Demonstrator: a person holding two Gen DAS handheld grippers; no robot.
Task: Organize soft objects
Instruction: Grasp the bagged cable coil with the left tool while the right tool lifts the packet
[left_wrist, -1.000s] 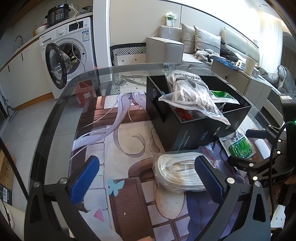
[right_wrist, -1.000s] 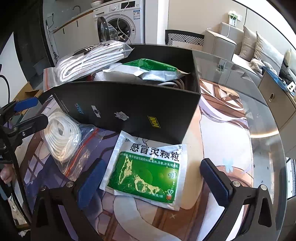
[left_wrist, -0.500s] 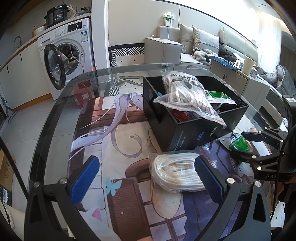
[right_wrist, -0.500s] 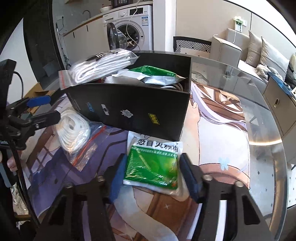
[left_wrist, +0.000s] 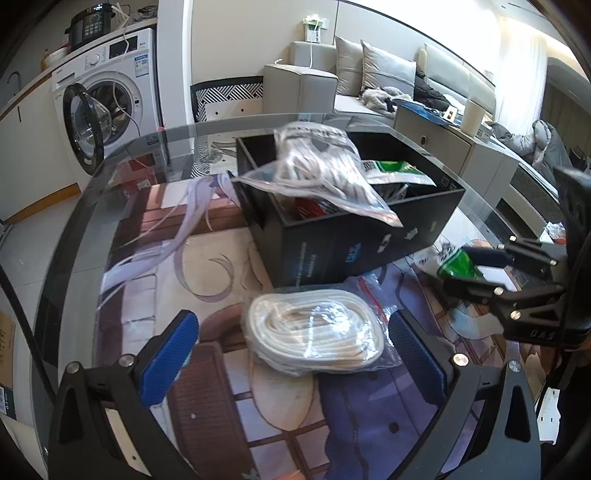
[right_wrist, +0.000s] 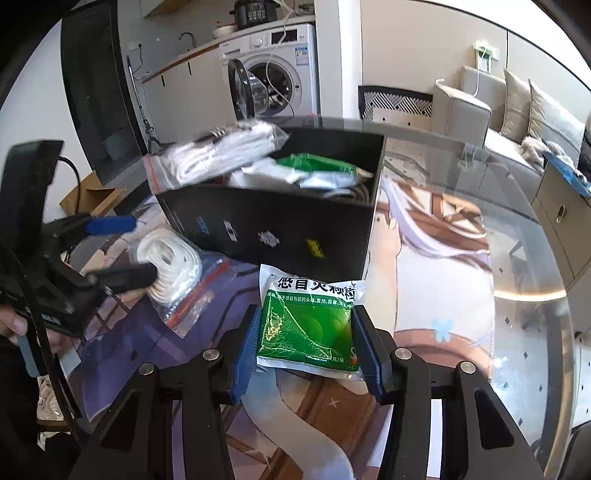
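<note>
Green medicine sachet (right_wrist: 308, 325), pinched at both side edges between the blue pads of the right gripper (right_wrist: 306, 341), printed face up; whether clear of the printed mat (right_wrist: 443, 295) or resting on it, cannot tell. Gripped by the long edges, probably so the flat packet keeps its shape and can drop in edge-first. Just beyond, nearly touching the sachet's top seam, the near wall of the black box (right_wrist: 280, 229), already heaped: a bagged white bundle (right_wrist: 221, 155) overhanging the left corner, another green packet (right_wrist: 314, 164) and grey pouches toward the right. Free space inside looks greatest at the right rear, so a lift over the wall and a slight move right seems the likely route; the wall stands tall, so a low carry risks catching the seam on its rim.

To the left, the left gripper (left_wrist: 291, 347), jaws spread wide and holding nothing, straddling the bagged white rope coil (left_wrist: 314, 332) lying flat on the mat in front of the box's corner. Placed so, presumably, for a squeeze across the coil's width. Slack plastic trailing right, red zip strip included, may fold under a pad.

Farther out, open glass table (right_wrist: 535, 258) to the right of the box, its curved edge well apart from both bags. Beyond the table, a washing machine (left_wrist: 107, 99) with door ajar and a sofa (left_wrist: 388, 74)
</note>
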